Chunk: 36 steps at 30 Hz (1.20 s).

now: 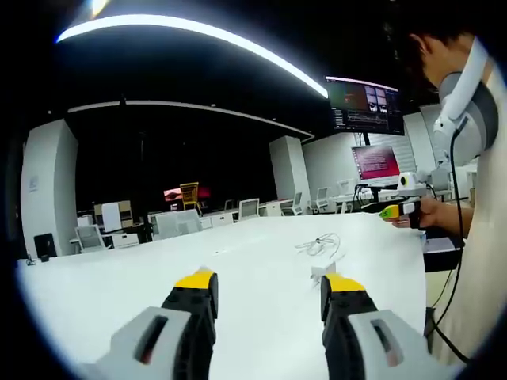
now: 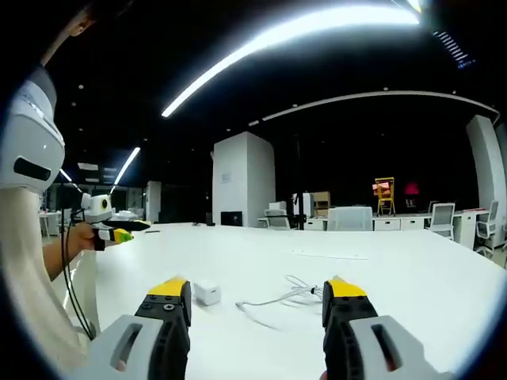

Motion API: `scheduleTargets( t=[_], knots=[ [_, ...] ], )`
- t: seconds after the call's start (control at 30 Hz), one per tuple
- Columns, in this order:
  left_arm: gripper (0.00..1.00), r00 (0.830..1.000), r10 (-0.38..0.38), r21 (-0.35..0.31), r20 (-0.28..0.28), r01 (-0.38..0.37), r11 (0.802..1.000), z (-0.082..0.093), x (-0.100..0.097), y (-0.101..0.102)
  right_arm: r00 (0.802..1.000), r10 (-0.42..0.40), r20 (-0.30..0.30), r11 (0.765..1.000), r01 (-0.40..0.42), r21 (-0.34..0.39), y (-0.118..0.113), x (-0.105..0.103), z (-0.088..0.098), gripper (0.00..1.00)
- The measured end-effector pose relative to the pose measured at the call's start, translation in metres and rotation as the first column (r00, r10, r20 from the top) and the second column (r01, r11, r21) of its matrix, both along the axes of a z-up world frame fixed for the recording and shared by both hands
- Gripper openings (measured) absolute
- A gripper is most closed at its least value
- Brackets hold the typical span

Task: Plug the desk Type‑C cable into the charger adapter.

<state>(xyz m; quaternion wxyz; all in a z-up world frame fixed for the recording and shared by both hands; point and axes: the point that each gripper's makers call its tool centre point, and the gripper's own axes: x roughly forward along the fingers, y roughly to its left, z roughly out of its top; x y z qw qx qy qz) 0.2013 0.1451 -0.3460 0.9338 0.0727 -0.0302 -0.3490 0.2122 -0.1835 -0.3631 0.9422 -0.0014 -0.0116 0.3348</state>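
Observation:
A thin white Type-C cable [image 2: 277, 299] lies loosely coiled on the white table [image 2: 412, 261], just beyond my right gripper [image 2: 257, 289], which is open and holds nothing. A small white charger adapter [image 2: 207, 292] sits beside the cable, close to that gripper's left jaw. In the left gripper view the cable [image 1: 319, 245] lies farther out. The adapter [image 1: 321, 271] peeks out by the right jaw of my open, empty left gripper [image 1: 270, 281]. Neither gripper touches either item.
A person [image 1: 483, 237] stands at the table's right end, and a hand holds the other gripper [image 1: 400, 210] up there. The same person [image 2: 28, 261] shows at the left in the right gripper view. Monitors [image 1: 364, 107], chairs [image 1: 178, 223] and pillars [image 2: 242, 178] stand behind.

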Motion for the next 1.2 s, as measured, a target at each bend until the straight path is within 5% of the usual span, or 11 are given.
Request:
scheduleTargets(
  t=[1.2],
  knots=[
    [0.55, 0.993, -0.087, 0.056, -0.077, 0.092, 0.994, -0.006, 0.011, -0.025, 1.0, 0.002, -0.015, 1.0, -0.002, -0.005, -0.001, -0.004, -0.009, 0.68]
  ],
)
